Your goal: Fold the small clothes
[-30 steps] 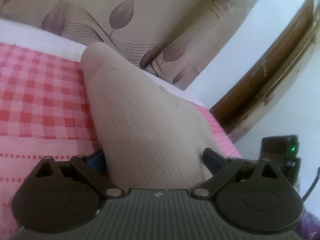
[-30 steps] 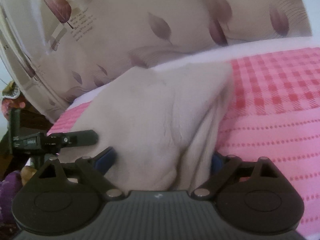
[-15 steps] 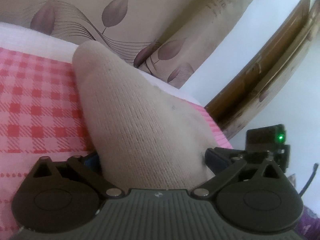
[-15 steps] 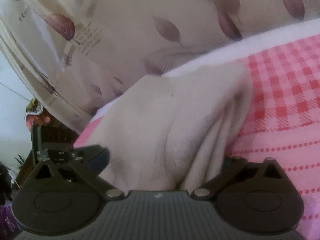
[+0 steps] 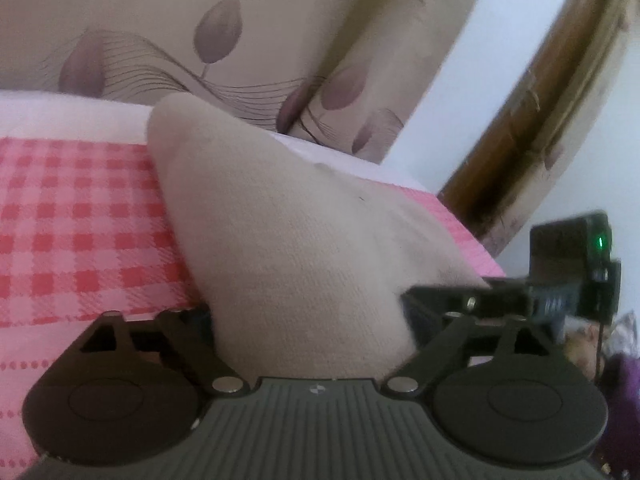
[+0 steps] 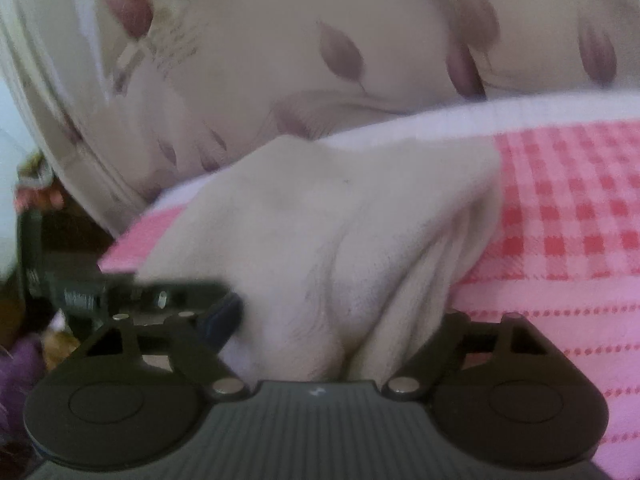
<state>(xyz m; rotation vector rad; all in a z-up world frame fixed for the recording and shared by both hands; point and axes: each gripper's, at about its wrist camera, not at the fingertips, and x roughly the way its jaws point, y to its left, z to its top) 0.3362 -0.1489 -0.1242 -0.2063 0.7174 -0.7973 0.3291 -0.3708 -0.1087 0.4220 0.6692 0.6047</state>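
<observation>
A cream knitted cloth [image 5: 280, 220] lies partly raised off the pink checked bed sheet [image 5: 80, 220], with its far tip resting near the sheet's white border. My left gripper [image 5: 308, 304] has the cloth's near end filling the gap between its wide jaws, which are closing; the cloth covers most of both fingers. In the right wrist view the same cloth [image 6: 340, 208] bunches into folds between the jaws of my right gripper [image 6: 340, 312], which are also closing. Its blue left pad [image 6: 224, 312] sits at the cloth's edge, and its right finger is hidden behind the fabric.
A beige curtain with purple leaves [image 5: 200, 40] hangs behind the bed [image 6: 560, 220]. A wooden frame [image 5: 540, 120] stands at the right. A black device with a green light [image 5: 572, 260] sits close beside my left gripper's right finger. Dark clutter [image 6: 24, 360] lies off the bed's left edge.
The left wrist view has rolled a little, and the black device now sits closer to its right finger. The right gripper's jaws widened, then narrowed again. The cloth stays between both pairs of jaws.
</observation>
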